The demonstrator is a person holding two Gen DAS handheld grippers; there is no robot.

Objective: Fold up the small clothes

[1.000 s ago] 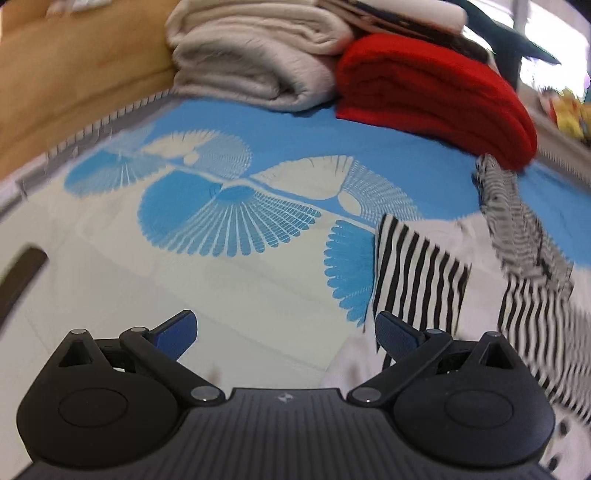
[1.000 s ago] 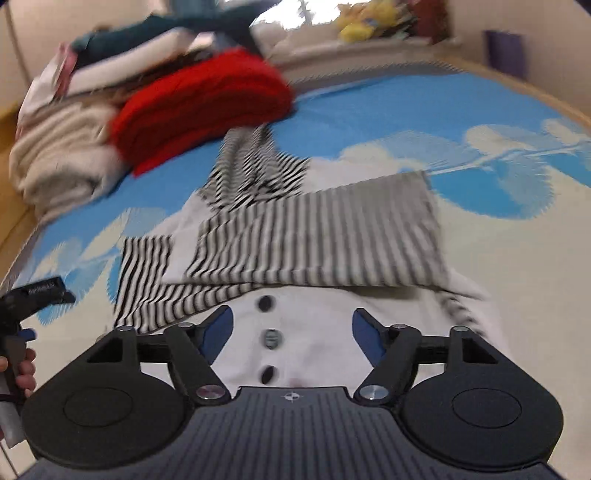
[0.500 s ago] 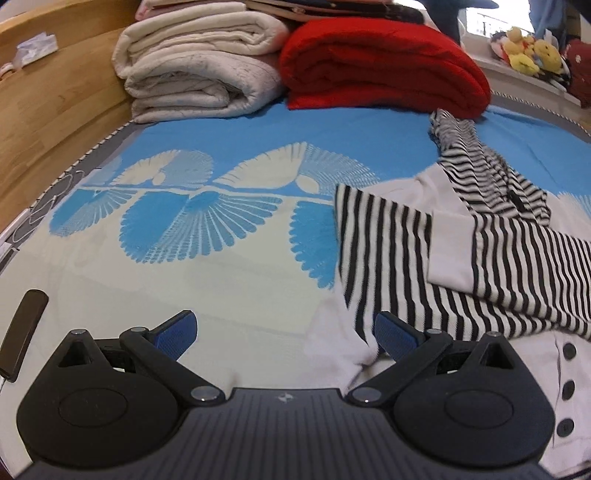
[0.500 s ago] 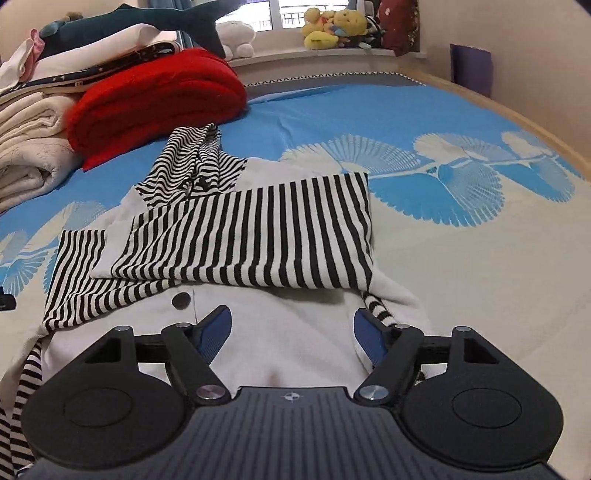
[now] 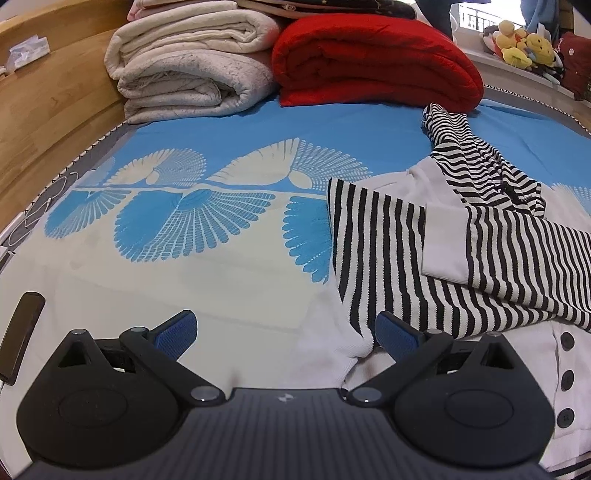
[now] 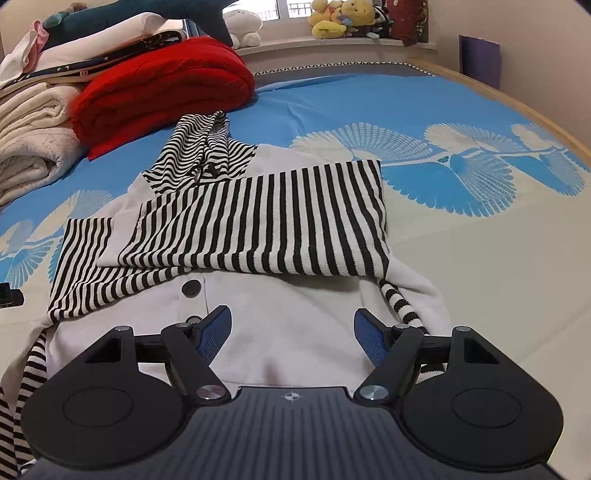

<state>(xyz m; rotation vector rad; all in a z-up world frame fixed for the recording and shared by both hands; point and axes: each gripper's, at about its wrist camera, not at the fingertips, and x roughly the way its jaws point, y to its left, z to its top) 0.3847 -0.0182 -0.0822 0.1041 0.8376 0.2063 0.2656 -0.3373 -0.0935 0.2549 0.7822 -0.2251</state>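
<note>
A small white hooded cardigan (image 6: 280, 317) with black-and-white striped sleeves and dark buttons lies flat on the bed. Both striped sleeves (image 6: 258, 225) are folded across its chest, and the striped hood (image 6: 203, 151) points to the far side. My right gripper (image 6: 291, 332) is open and empty, low over the white hem. In the left wrist view the cardigan (image 5: 424, 254) lies to the right. My left gripper (image 5: 284, 332) is open and empty at the garment's lower left corner (image 5: 340, 354).
Folded cream blankets (image 5: 192, 62) and a red blanket (image 5: 373, 59) are stacked at the head of the bed. A wooden bed frame (image 5: 48, 103) runs along the left. Plush toys (image 6: 343, 18) sit on the windowsill. A dark flat object (image 5: 20, 336) lies at the left edge.
Both grippers have steadied and moved in closer over the cardigan's lower edge. The cardigan has not changed shape, and both grippers stay open.
</note>
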